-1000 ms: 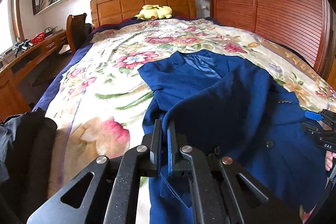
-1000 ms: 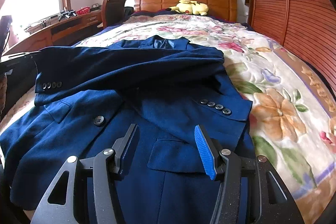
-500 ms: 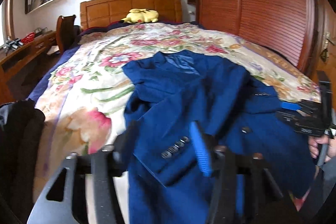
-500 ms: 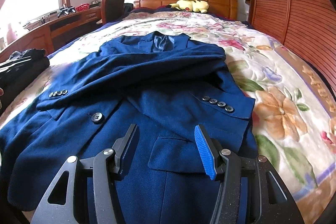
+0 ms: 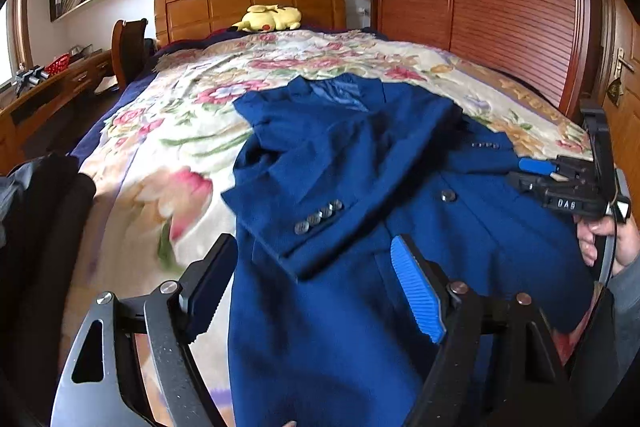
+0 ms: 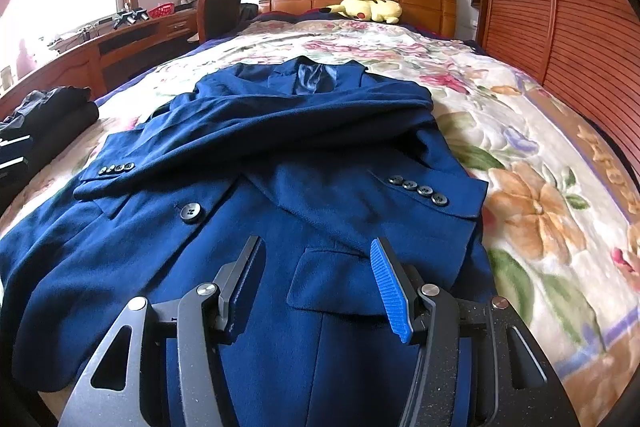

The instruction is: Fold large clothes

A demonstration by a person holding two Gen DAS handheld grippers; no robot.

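Navy blazer [image 6: 304, 187] lies face up on the floral bed [image 6: 540, 155], both sleeves crossed over the chest, 4 cuff buttons showing on each. Left gripper [image 5: 316, 287] hovers with fingers spread and empty above the near sleeve cuff [image 5: 316, 219]; right gripper [image 6: 316, 283] gapes empty over the pocket flap [image 6: 336, 279]. Sleeves look done, so next I'd expect a grab at the hem to fold it up toward the collar.

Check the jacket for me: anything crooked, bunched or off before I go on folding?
Nothing damaged. The blue jacket lies face up on the bed, both sleeves folded across the chest. The upper sleeve runs slanted, its cuff overhanging the jacket's edge. Both grippers are open and empty.
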